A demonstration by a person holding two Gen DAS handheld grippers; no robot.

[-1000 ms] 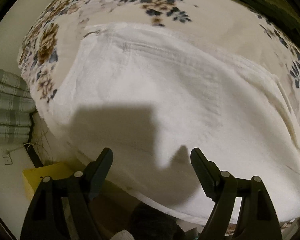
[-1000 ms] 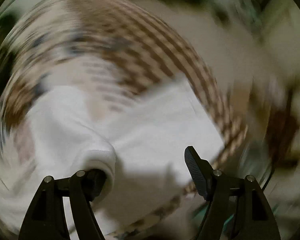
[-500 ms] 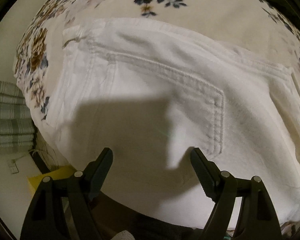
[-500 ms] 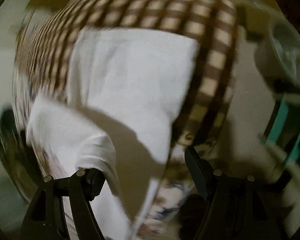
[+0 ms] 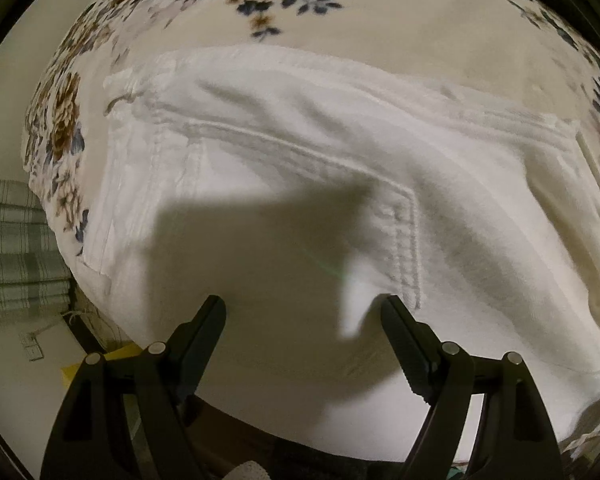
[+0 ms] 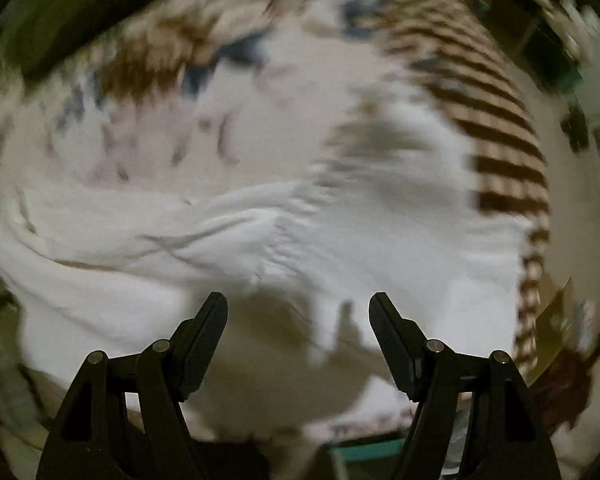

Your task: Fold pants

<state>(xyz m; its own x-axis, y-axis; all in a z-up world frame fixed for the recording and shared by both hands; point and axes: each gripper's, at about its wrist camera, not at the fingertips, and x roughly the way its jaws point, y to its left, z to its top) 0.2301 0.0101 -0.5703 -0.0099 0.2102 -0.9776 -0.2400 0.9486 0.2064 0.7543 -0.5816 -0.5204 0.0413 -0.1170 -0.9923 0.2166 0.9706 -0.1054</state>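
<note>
Hovering over white pants on a floral blanket; left claw and right claw gape empty.

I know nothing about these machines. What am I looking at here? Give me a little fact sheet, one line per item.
Garment: white denim pants, lying spread out, back pocket facing up
Surface: cream bedspread with brown and blue flowers
Left tool: open, empty, over the pants
Right tool: open, empty, over white cloth
Right view: motion-blurred, detail unclear
Also visible: green plaid fabric at the left edge
Fold: cannot tell from these views
</note>
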